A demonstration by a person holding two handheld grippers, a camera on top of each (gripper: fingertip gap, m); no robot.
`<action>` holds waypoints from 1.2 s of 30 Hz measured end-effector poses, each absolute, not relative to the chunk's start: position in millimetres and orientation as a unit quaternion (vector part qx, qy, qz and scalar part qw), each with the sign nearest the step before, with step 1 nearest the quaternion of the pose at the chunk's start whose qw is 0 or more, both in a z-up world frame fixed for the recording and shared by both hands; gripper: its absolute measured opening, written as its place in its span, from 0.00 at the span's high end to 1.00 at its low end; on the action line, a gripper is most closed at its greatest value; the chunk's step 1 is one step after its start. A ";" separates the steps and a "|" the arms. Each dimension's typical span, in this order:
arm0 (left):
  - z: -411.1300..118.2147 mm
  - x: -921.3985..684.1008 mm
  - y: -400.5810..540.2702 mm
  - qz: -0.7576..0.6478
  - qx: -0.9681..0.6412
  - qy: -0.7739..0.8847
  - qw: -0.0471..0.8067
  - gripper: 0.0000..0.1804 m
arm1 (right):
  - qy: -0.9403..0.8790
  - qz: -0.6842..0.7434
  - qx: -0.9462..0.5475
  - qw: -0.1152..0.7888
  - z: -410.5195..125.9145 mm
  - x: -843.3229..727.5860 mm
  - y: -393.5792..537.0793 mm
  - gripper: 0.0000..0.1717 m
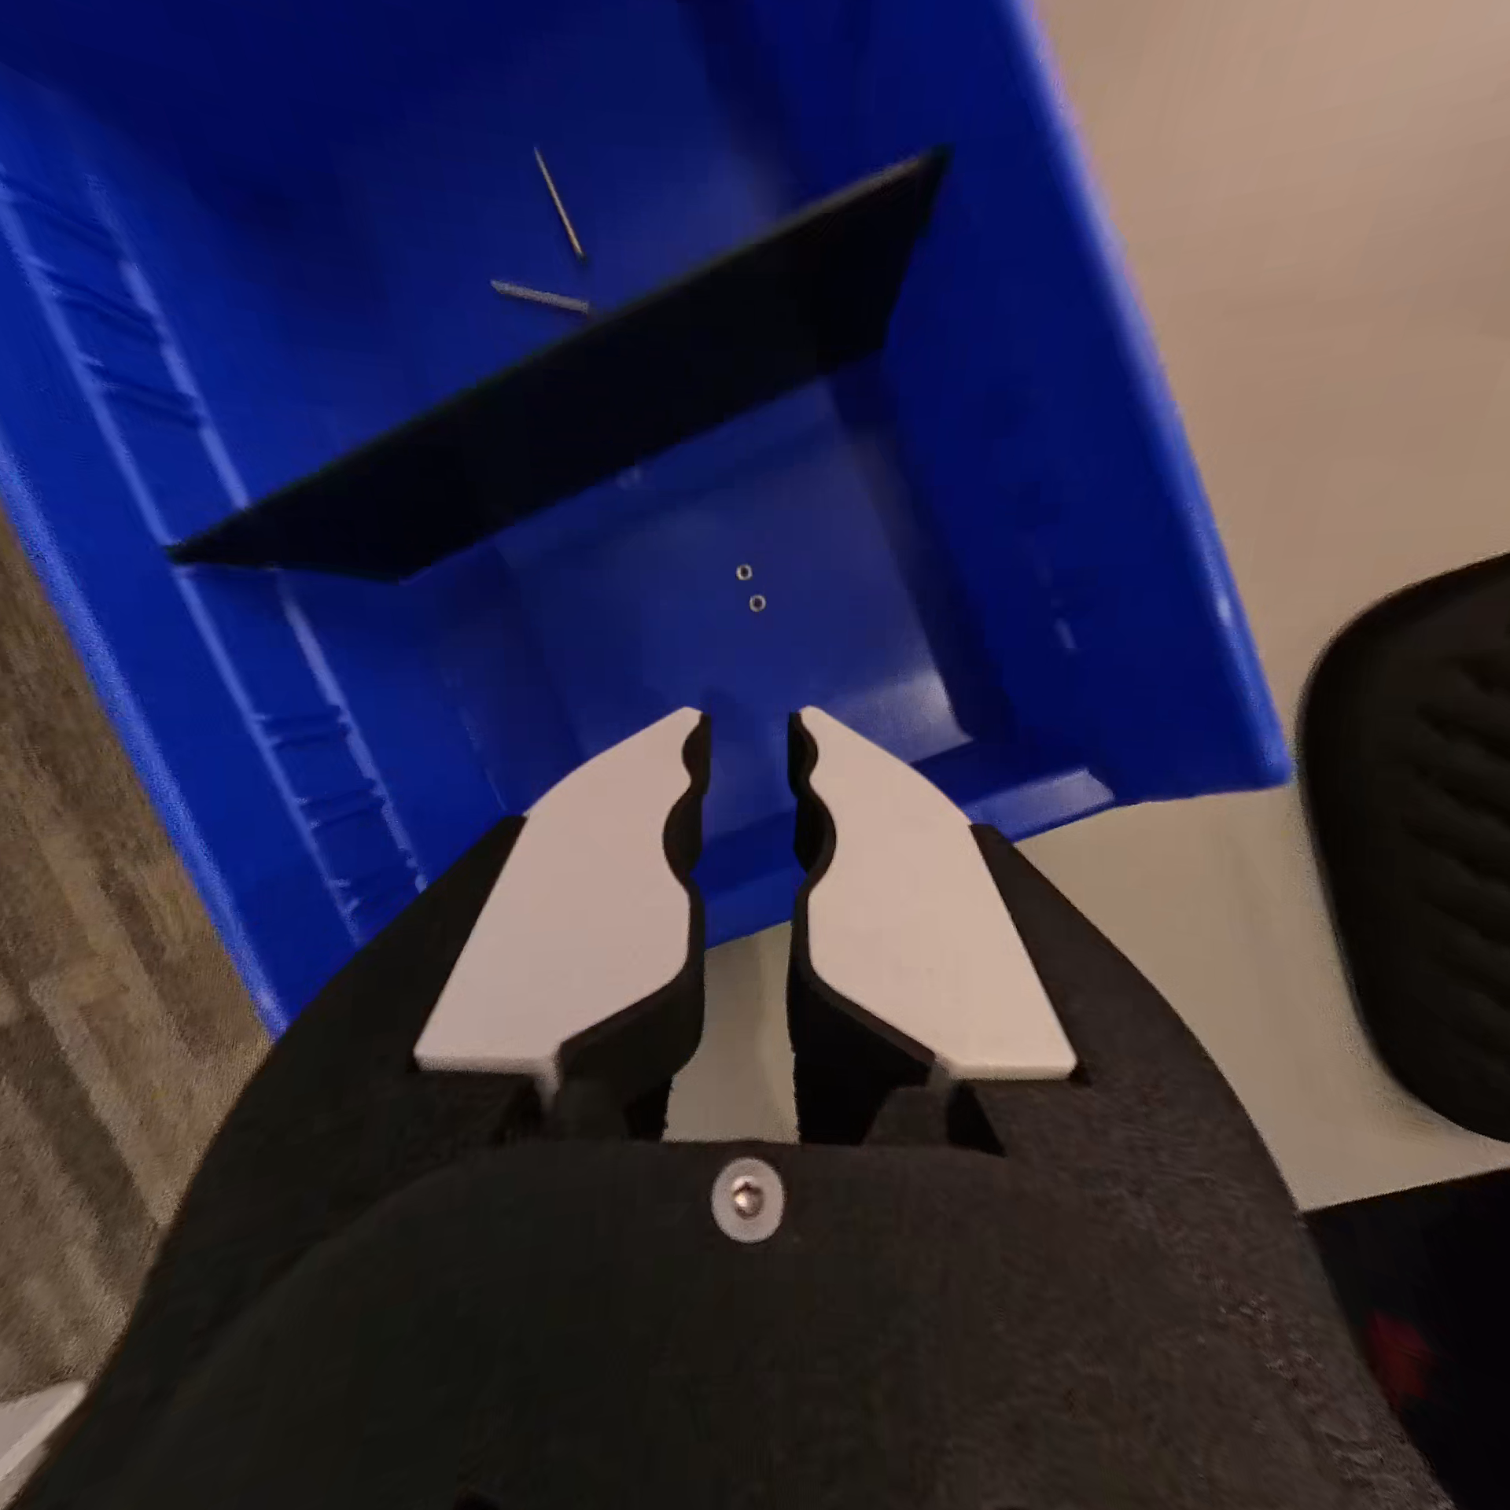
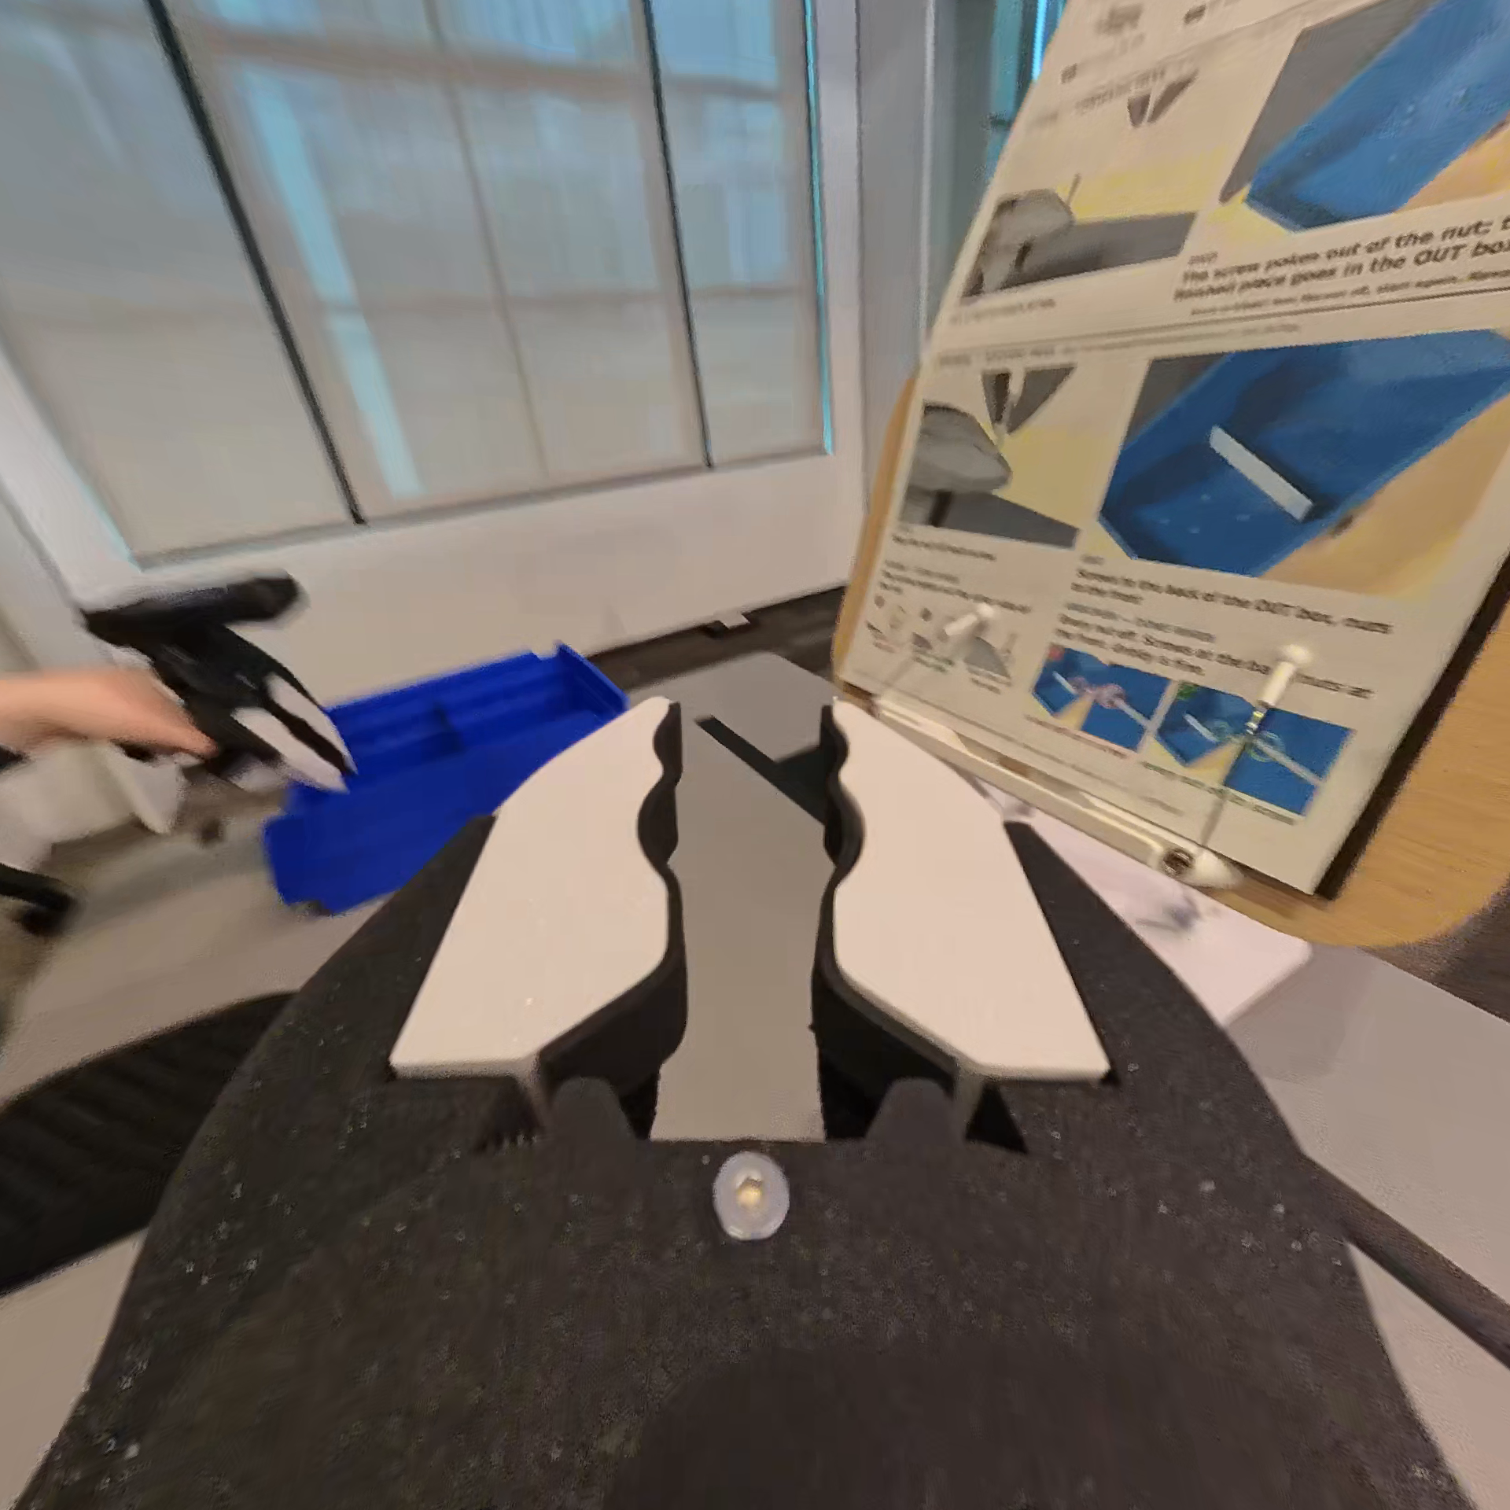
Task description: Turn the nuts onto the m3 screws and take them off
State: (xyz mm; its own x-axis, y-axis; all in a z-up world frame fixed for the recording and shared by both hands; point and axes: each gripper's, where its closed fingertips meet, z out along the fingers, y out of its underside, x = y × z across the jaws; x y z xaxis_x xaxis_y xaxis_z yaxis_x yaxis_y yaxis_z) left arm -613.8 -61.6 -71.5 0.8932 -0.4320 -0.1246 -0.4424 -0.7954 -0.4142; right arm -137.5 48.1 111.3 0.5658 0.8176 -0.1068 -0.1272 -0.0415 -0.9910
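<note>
My left gripper (image 1: 748, 719) is open and empty. It hovers over the near compartment of a blue plastic bin (image 1: 1021, 408). Two small metal nuts (image 1: 750, 587) lie on the bin floor just ahead of the fingertips. A black divider (image 1: 572, 408) crosses the bin. Two thin metal rods (image 1: 560, 204) lie in the far compartment. My right gripper (image 2: 752, 719) is open and empty, above a dark grey mat (image 2: 735, 858). In the right wrist view the left gripper (image 2: 302, 739) is at the near edge of the blue bin (image 2: 441, 776), held by a hand (image 2: 90, 707).
A printed instruction sheet (image 2: 1185, 457) stands on a wooden board (image 2: 1422, 833) at the right. A black chair back (image 1: 1430, 858) is right of the bin. Grey carpet (image 1: 73, 899) lies at the left. Glass doors (image 2: 408, 245) are behind the table. The grippers' ends are close to 55 cm from one another.
</note>
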 end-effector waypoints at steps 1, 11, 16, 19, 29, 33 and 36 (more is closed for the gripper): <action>-80.0 -613.2 -60.8 0.014 -0.951 0.230 0.206 0.90 | -0.273 0.395 -0.605 0.635 116.6 -135.6 45.0 0.82; -118.5 -608.3 -42.8 -0.010 -0.981 0.142 0.128 0.92 | -0.270 0.459 -0.601 0.596 115.7 -121.1 37.9 0.84; -128.4 -605.4 -33.8 -0.037 -0.986 0.111 0.116 0.91 | -0.272 0.468 -0.604 0.586 112.7 -122.5 37.3 0.84; -130.6 -608.0 -32.2 -0.027 -0.987 0.115 0.108 0.91 | -0.273 0.468 -0.609 0.579 109.7 -123.8 37.8 0.84; -136.5 -606.0 -30.8 -0.039 -0.988 0.111 0.104 0.91 | -0.283 0.475 -0.611 0.567 108.0 -129.4 36.0 0.84; -142.2 -605.8 -31.0 -0.038 -0.988 0.115 0.091 0.91 | -0.282 0.475 -0.610 0.568 108.7 -128.0 36.0 0.84; -144.7 -607.3 -28.9 -0.030 -0.988 0.123 0.093 0.92 | -0.281 0.478 -0.607 0.569 109.9 -126.9 35.9 0.84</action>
